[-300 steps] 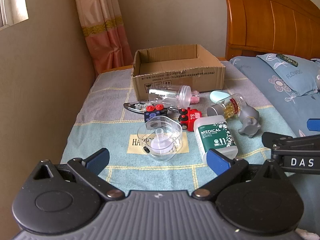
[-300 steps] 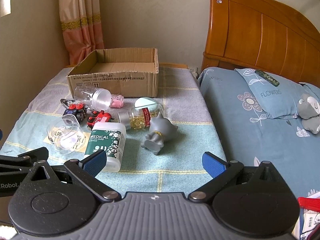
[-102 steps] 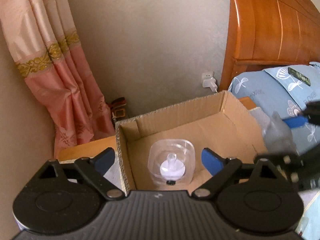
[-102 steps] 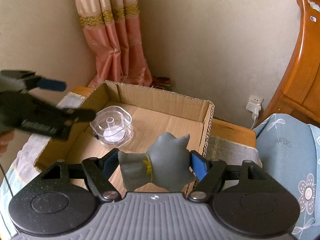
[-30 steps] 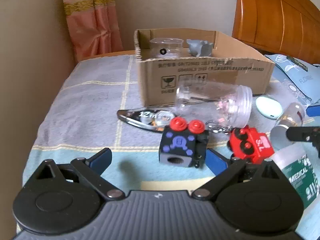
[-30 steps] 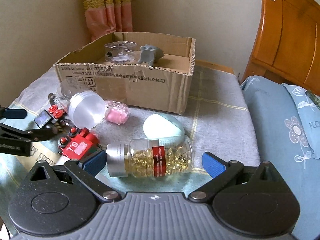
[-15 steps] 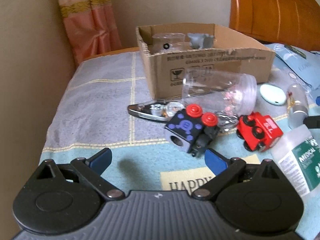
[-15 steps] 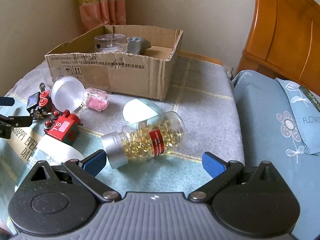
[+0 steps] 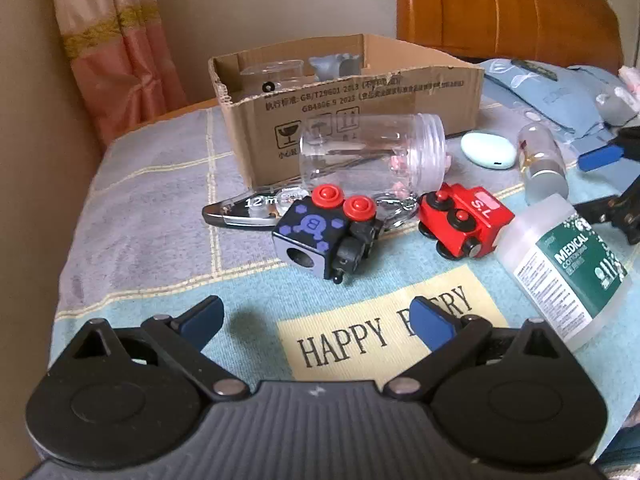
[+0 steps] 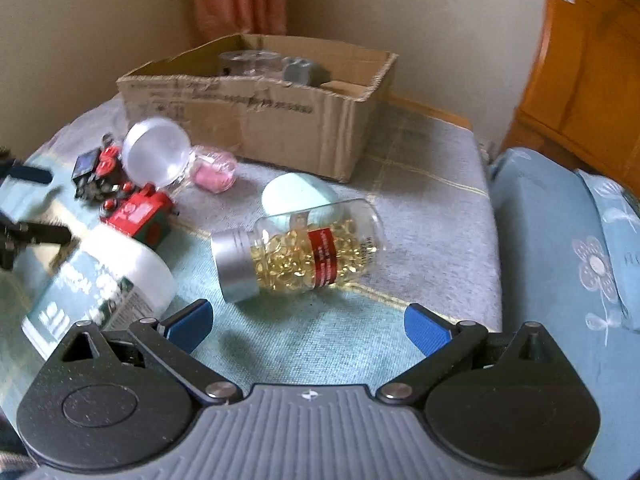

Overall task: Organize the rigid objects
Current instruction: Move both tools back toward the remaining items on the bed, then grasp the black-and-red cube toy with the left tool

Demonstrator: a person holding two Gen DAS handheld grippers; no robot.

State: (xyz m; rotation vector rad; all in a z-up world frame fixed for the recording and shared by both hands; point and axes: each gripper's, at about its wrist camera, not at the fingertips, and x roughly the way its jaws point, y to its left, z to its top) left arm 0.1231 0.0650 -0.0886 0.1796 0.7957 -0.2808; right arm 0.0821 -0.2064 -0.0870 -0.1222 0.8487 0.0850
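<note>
On the left, the left gripper (image 9: 316,320) hovers low over the blanket (image 9: 152,216) with its blue-padded jaws spread wide and nothing between them. Under it lies a yellow patch (image 9: 384,336) printed "HAPPY", with a second word partly hidden by the right pad. Ahead, a silver tape dispenser (image 9: 244,212) reads "12 m". Just beside it sits a black fidget cube (image 9: 320,240) with two red buttons and a purple emblem. Behind both, a clear jar (image 9: 368,156) lies on its side against the cardboard box (image 9: 360,92). The box front carries "GB/T29601 2013", "GB4806 9 2023" and fragile, keep-dry and this-way-up symbols. Inside the box stand a clear container (image 9: 272,76) and a grey figure (image 9: 340,65).

Further right, a red toy car (image 9: 464,220) marked "S.L" lies tipped over, close to a white bottle (image 9: 568,268) labelled "MEDICAL COTTON". A pale green oval case (image 10: 300,200) touches the capsule bottle (image 10: 300,248), which lies on its side with a silver cap and a red label band whose text is too small to read. The right gripper (image 10: 308,324) faces this bottle, its jaws wide apart and empty. Bare blanket lies in front of the bottle and to its right, up to the blanket's edge beside the blue floral bedding (image 10: 568,260).
</note>
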